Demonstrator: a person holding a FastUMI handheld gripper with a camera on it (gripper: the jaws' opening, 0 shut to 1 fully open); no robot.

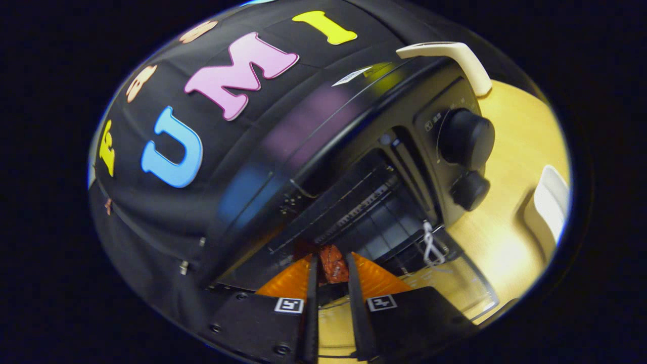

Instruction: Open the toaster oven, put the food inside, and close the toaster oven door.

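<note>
Two fingers of the gripper (331, 268) pinch a reddish-brown piece of food (333, 263), held at the open mouth of the glossy black toaster oven (354, 202), whose knobs sit at two o'clock.

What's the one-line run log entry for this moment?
step: loading food | gripper: shut on food | toaster oven: door open | food at oven mouth, still held

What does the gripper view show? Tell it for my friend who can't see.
The tool pinches a reddish-brown piece of food between its two fingers, right at the mouth of an open black toaster oven. The oven has two round knobs and stands tilted in this view on a light wooden table, its glass door folded down.
</note>
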